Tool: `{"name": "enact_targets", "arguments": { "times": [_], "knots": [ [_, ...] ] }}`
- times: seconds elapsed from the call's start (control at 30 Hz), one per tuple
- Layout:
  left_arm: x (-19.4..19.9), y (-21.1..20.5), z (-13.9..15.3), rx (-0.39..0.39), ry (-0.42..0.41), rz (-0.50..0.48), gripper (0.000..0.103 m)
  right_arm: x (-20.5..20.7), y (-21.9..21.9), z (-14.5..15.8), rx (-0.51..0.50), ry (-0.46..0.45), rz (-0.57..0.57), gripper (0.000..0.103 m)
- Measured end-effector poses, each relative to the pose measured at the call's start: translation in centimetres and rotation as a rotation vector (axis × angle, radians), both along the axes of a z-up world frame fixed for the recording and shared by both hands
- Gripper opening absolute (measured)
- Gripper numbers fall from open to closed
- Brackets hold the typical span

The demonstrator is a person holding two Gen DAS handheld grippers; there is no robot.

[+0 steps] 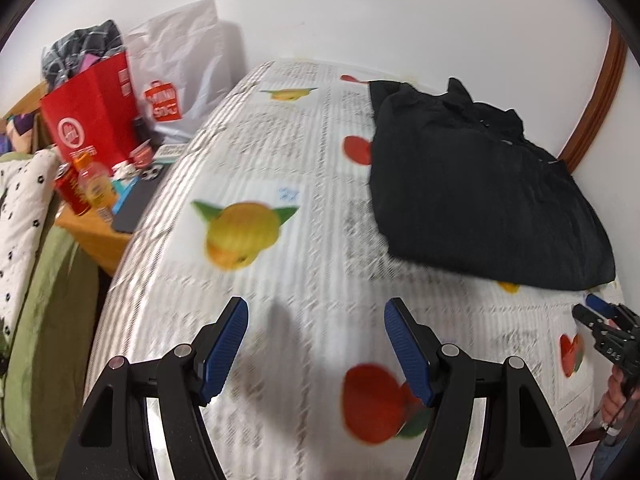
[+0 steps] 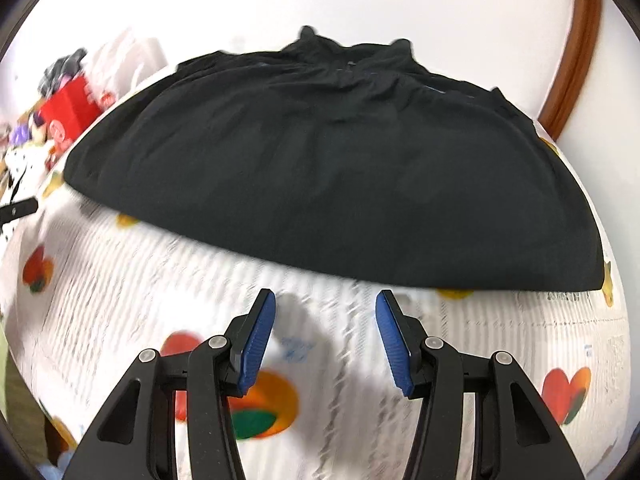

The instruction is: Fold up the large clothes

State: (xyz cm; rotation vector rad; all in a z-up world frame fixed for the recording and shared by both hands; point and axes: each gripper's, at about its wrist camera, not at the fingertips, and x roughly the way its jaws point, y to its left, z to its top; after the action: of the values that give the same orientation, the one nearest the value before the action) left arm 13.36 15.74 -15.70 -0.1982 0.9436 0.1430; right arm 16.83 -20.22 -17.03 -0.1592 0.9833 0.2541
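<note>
The right tool [image 2: 325, 344] has its blue ribbed pads apart with nothing between them, and it hovers over the printed white bed cover [image 2: 500, 344], just before the near edge of the black soft cloth garment [image 2: 320, 168]. The left tool [image 1: 316, 350] is also apart and empty, over bare cover well to the left of the garment [image 1: 476, 196].

The garment lies flat on the bed, already folded to a compact shape. I judge it light, limp and not slippery; a pinch at the two near corners should lift all layers together.

Only the left view shows the red paper bag [image 1: 90, 114] and bottles on the wooden bedside bench [image 1: 90, 236]; only the right view shows the gathered far edge of the garment.
</note>
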Motion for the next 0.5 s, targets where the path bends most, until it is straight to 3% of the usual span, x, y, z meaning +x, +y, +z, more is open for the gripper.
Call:
{"name": "enact_targets", "arguments": {
  "times": [0.07,0.13,0.23,0.33,0.5],
  "knots": [
    [-0.8,0.3,-0.3,0.003,0.01,0.01,0.069,-0.5,1.4,0.7,0.031,-0.012,0.032,0.052],
    [-1.3,0.4,-0.5,0.0,0.019,0.01,0.069,-0.7,4.3,1.4,0.038,-0.033,0.118,0.059],
    [-2.2,0.5,-0.8,0.008,0.026,0.0,0.069,-0.7,9.5,1.3,-0.03,-0.101,0.225,0.064],
    [-3.0,1.0,-1.1,0.014,0.024,0.004,0.069,0.0,14.6,0.1,-0.076,-0.093,0.33,0.063],
    [-3.3,2.1,-1.8,-0.038,0.013,0.022,0.069,0.1,20.6,0.4,-0.151,-0.174,0.441,0.063]
  ]
}}
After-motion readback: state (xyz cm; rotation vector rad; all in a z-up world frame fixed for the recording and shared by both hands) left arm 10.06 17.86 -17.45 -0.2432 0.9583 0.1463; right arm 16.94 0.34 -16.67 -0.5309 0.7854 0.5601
